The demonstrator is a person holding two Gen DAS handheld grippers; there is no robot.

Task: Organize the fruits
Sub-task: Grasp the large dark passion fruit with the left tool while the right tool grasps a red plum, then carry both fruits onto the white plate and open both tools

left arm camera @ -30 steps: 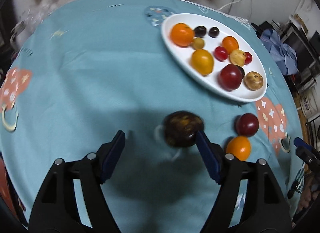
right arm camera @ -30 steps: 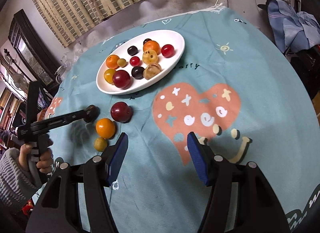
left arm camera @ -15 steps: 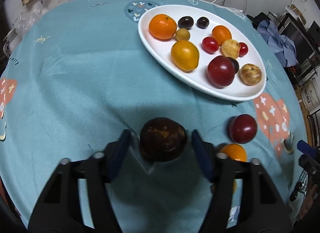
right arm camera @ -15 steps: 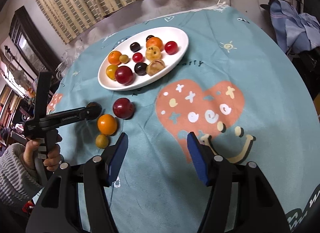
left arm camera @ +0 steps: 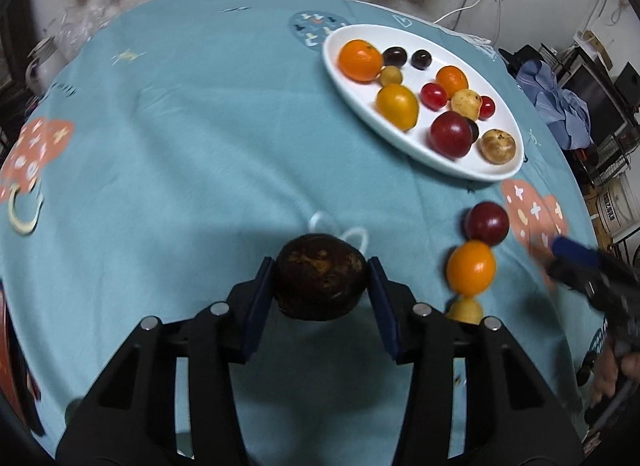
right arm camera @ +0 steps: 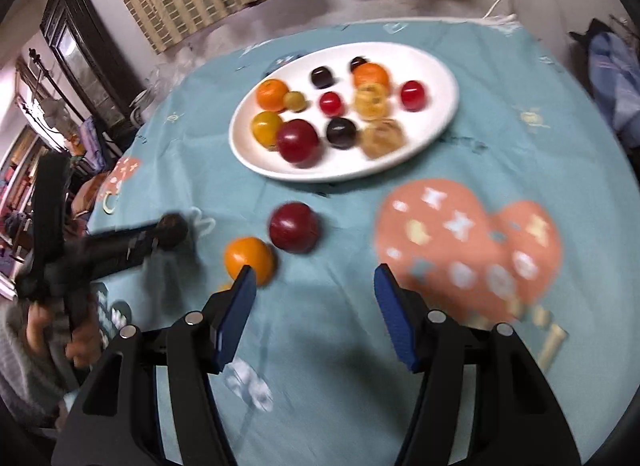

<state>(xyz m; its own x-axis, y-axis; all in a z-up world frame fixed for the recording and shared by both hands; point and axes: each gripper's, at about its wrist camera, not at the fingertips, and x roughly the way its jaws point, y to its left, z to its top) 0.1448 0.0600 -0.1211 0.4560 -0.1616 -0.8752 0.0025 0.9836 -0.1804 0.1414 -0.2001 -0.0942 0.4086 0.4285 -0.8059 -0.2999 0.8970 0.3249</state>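
Observation:
My left gripper [left arm camera: 322, 274] is shut on a dark brown round fruit [left arm camera: 320, 276] and holds it just above the teal tablecloth; it also shows in the right wrist view [right arm camera: 172, 230]. A white oval plate [left arm camera: 416, 149] with several fruits lies at the far right. On the cloth lie a dark red plum [left arm camera: 486, 223], an orange [left arm camera: 471, 266] and a small yellow fruit [left arm camera: 465, 310]. My right gripper [right arm camera: 314, 294] is open and empty, close behind the orange [right arm camera: 250, 260] and the plum [right arm camera: 294, 227], with the plate [right arm camera: 440, 77] beyond.
The round table wears a teal cloth [left arm camera: 180, 137] with a pink heart print [right arm camera: 468, 234]. A dark cabinet [right arm camera: 84, 61] stands at the left and clothes and boxes [left arm camera: 560, 105] at the right, off the table.
My left gripper closed on the dark brown fruit and lifted it a little. My right gripper moved forward and left, toward the orange and the plum.

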